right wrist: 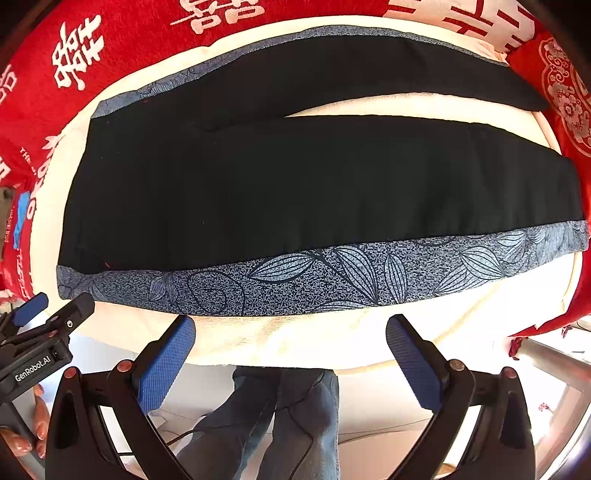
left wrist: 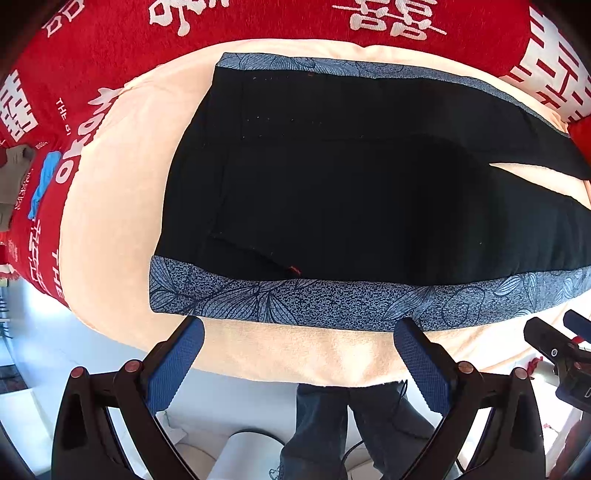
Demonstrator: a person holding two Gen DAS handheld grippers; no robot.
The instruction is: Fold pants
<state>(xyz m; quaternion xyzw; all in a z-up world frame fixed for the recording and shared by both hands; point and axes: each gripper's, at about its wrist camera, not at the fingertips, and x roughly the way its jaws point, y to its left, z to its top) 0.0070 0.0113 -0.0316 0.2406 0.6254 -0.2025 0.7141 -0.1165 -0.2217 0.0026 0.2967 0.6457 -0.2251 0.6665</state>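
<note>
black pants (left wrist: 332, 192) with blue leaf-print side bands, spread flat across a cream towel (left wrist: 110, 206) on the worktop, waist end to the left, two legs running right with a narrow gap of towel between them. red cloth with white characters (left wrist: 280, 22) beyond the pants, under the towel. left hand-held gripper (left wrist: 299, 350) released, jaws spread wide, hovering just short of the pants' near printed band, not touching it. right hand-held gripper (right wrist: 290, 341) likewise released and wide, near the same band further along the leg, clear of the fabric. below the pants' near edge, past the towel rim, a person's jeans-clad legs (right wrist: 280, 417).
</note>
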